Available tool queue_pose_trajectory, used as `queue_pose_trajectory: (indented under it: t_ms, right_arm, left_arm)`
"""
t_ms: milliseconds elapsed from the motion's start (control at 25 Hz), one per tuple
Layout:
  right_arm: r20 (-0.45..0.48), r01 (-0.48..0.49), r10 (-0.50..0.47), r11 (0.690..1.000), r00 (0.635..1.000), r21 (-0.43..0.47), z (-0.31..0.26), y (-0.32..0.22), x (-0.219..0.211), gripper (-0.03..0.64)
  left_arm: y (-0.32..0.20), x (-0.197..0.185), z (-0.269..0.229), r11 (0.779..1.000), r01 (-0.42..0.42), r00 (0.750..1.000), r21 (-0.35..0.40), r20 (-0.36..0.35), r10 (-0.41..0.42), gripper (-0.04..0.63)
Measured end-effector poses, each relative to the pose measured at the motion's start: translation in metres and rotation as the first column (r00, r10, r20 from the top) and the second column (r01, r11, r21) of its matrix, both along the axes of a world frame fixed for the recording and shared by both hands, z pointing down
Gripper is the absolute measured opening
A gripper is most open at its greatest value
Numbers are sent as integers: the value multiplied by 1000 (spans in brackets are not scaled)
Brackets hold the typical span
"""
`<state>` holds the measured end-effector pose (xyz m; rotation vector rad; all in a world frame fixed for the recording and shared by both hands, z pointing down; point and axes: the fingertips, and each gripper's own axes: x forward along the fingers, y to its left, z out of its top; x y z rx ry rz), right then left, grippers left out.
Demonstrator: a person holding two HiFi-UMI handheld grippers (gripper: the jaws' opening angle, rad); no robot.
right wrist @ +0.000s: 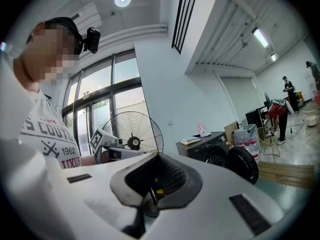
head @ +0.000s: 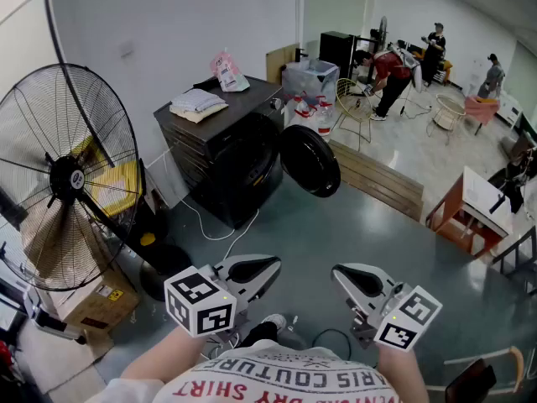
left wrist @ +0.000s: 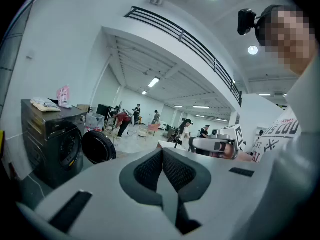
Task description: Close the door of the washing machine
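Observation:
A dark front-loading washing machine stands against the white wall. Its round black door hangs swung open to the right. Both grippers are held low in front of me, well short of the machine and touching nothing. My left gripper is shut and empty, and so is my right gripper. In the left gripper view the jaws meet, with the machine and its open door far off at the left. In the right gripper view the shut jaws sit below the machine and door.
A large floor fan stands at the left with a cardboard box beneath it. Folded cloths lie on the machine's top. A white cable trails on the floor. A wooden pallet lies right of the door. People work at the back.

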<state>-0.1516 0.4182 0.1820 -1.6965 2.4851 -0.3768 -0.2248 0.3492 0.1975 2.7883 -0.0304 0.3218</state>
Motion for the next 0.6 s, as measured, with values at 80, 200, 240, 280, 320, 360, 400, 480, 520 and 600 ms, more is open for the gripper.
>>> queue_pose_trajectory:
  t_ms: [80, 200, 240, 280, 320, 360, 400, 480, 520, 600]
  right_arm:
    - [-7, -1, 1, 1000, 1000, 1, 0, 4, 3, 21]
    - [-11, -2, 2, 1000, 1000, 3, -1, 10, 7, 21]
    - [-11, -1, 1, 1000, 1000, 2, 0, 12, 7, 21]
    - [-11, 1, -1, 1000, 1000, 1, 0, 13, 8, 21]
    - [-11, 2, -2, 1000, 1000, -1, 1, 15, 8, 21]
    - [-11, 3, -3, 1000, 1000, -1, 2, 16, 8, 21]
    - [-11, 2, -2, 1000, 1000, -1, 2, 17, 9, 21]
    - [-5, -6, 6, 1000, 1000, 0, 2, 19, 12, 21]
    - [-1, -12, 12, 1000, 1000, -2, 4, 19, 14, 21]
    - [-2, -26, 26, 999, 1000, -19, 11, 20, 18, 21]
  left_arm:
    - [4, 1, 0, 1000, 6, 1000, -1, 3, -6, 28]
    - [9, 2, 0, 1000, 16, 1000, 0, 5, -16, 28]
    - [11, 2, 0, 1000, 20, 1000, 0, 7, -20, 28]
    - [12, 2, 1, 1000, 24, 1000, -1, 9, -24, 28]
    - [13, 1, 1, 1000, 26, 1000, -1, 11, -26, 28]
    - [15, 1, 1, 1000, 28, 1000, 0, 13, -28, 28]
    - [16, 1, 2, 1000, 28, 999, 1, 14, -28, 28]
    - [17, 1, 2, 1000, 29, 999, 3, 16, -29, 28]
    - [18, 2, 3, 1000, 29, 999, 2, 17, -29, 28]
    - [18, 4, 7, 1000, 29, 999, -4, 21, -29, 28]
